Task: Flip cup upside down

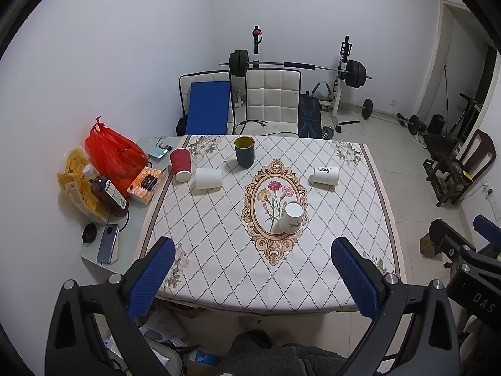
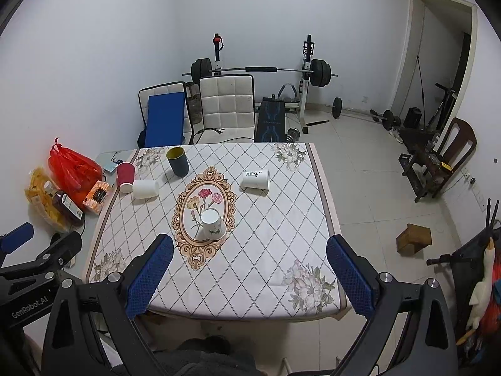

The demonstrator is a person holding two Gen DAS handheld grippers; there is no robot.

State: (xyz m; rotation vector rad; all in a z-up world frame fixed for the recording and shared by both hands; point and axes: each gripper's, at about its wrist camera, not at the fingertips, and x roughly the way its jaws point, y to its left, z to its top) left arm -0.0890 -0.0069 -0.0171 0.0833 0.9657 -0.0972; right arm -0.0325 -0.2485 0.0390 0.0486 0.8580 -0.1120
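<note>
On the patterned tablecloth (image 1: 328, 188), going left to right, lie a red ribbed paper cup (image 1: 180, 164) and a plain white paper cup (image 1: 208, 178) on their sides, then a dark blue tumbler with a yellow inside (image 1: 244, 151) upright and seemingly empty. The small white floral cup (image 1: 291, 217), already mouth-down on the central medallion, looks flipped; the white cup with black calligraphy (image 1: 325, 175) lies sideways. My left gripper (image 1: 253, 277) and right gripper (image 2: 250, 274) hover wide apart, holding nothing, likely choosing the next cup.

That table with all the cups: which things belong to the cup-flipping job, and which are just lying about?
Belong to the job:
dark blue cup with yellow inside, standing mouth up
red paper cup
plain white cup
white cup with black lettering
white flower-printed cup

Just lying about:
red plastic bag
orange tissue box
dark phone
</note>
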